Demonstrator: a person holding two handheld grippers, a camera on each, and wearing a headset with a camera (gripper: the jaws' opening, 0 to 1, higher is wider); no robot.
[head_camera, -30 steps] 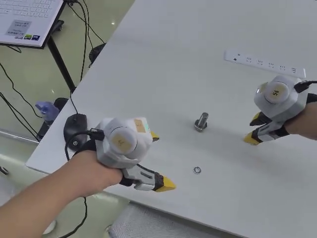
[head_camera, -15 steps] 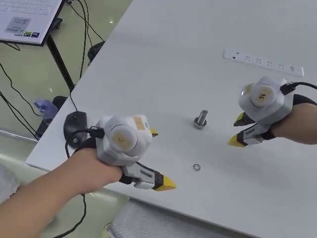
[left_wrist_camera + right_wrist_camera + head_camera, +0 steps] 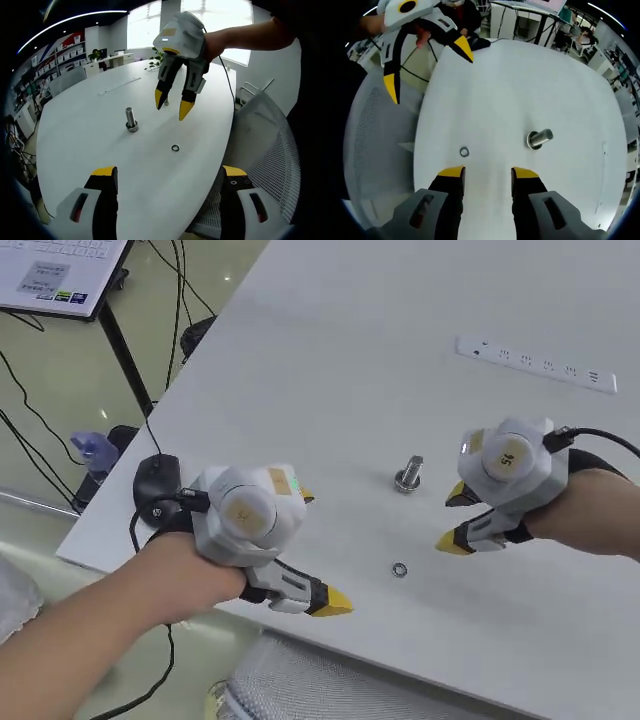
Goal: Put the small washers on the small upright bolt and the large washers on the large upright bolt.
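Fingers (image 3: 104,172) on your left gripper (image 3: 320,552) are spread wide w/ nothing btwn them. In the left gripper view both yellow tips sit far apart over the white counter (image 3: 350,370). Fingers (image 3: 452,173) on your right gripper (image 3: 449,522) stand at a narrower gap, also holding nothing.

Taking the bolt (image 3: 408,475) as ref: it stands upright on the counter, threads up. The wider ring at its base may be the bolt's head or a washer already on it; too small to tell. One loose washer (image 3: 400,569) lies flat on the counter near the bolt, on the side toward you, clearly apart from it.

In the right gripper view the washer (image 3: 464,151) lies just ahead of the left-hand fingertip, and the bolt (image 3: 539,138) is ahead and right of the other tip.

In the head view your right gripper is just right of the bolt, tips angled down and left toward the washer, touching neither. Your left gripper is well left of the bolt, near the counter's near edge, above the mesh chair (image 3: 300,685).

A power strip (image 3: 535,365) lies well beyond the bolt on the far side. A black mouse (image 3: 155,490) sits far left of the bolt at the counter's edge.
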